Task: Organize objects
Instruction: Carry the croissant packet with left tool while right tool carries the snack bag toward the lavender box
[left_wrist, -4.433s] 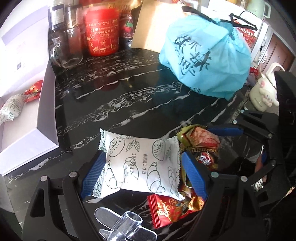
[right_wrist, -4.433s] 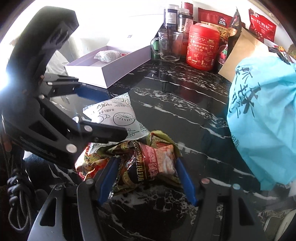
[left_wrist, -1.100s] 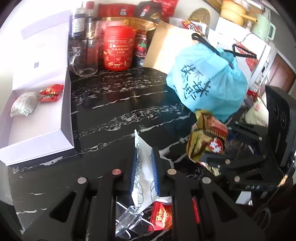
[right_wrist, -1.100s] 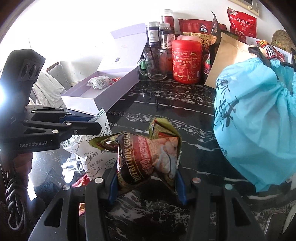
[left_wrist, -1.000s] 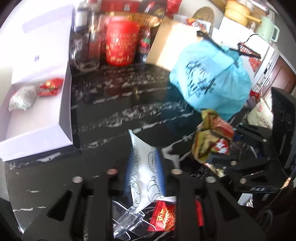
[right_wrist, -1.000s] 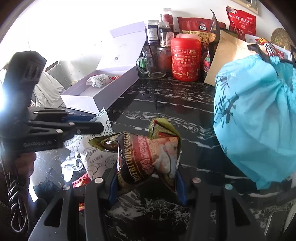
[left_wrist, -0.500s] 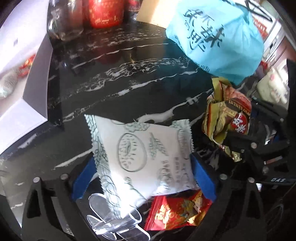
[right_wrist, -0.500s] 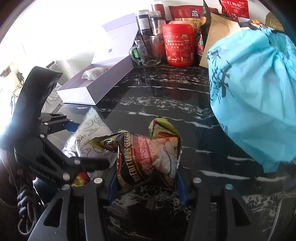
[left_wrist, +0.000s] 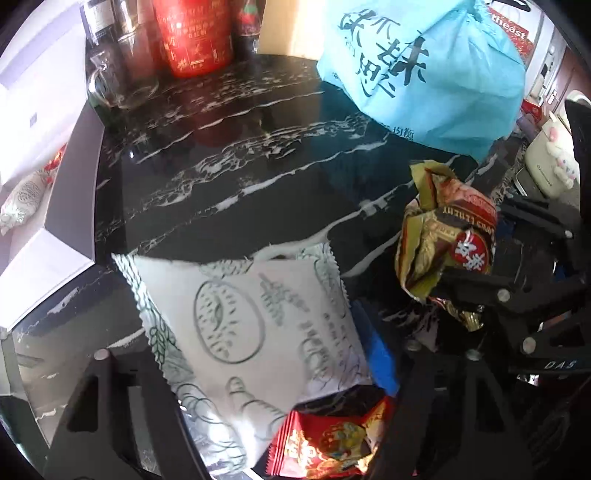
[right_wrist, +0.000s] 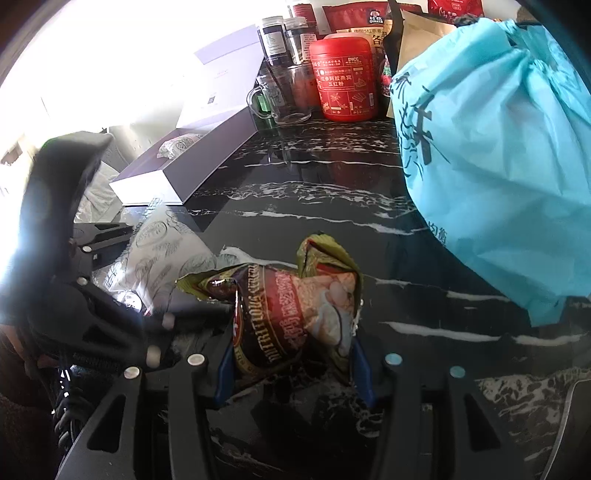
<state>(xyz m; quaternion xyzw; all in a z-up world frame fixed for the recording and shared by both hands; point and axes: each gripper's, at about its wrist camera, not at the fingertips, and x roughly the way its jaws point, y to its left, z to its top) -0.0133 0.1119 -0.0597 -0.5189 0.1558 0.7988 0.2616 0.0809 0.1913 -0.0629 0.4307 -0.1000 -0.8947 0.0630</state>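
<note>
A white snack packet (left_wrist: 240, 325) printed with green drawings sits tilted between the jaws of my left gripper (left_wrist: 266, 354), low over the black marble table (left_wrist: 229, 155). The jaws are closing across its width. The right blue pad (left_wrist: 380, 362) touches its edge, and the packet hides the left pad. My right gripper (right_wrist: 293, 365) is shut on a crumpled brown, red and green snack packet (right_wrist: 295, 306), held just above the table to the right of the white packet (right_wrist: 162, 243). A red candy packet (left_wrist: 325, 443) lies under the left gripper.
An open lavender box (right_wrist: 184, 166) at the left holds a small white packet (left_wrist: 22, 199). A big blue bag (left_wrist: 424, 66) fills the back right. A red canister (left_wrist: 192, 33), a glass mug (left_wrist: 122, 81) and jars line the back edge.
My left gripper let go of the white packet's pinched edge and opened wide, the packet fell flat, and the jaws now narrow across it, lower down. The right gripper sank slightly, still holding its packet.
</note>
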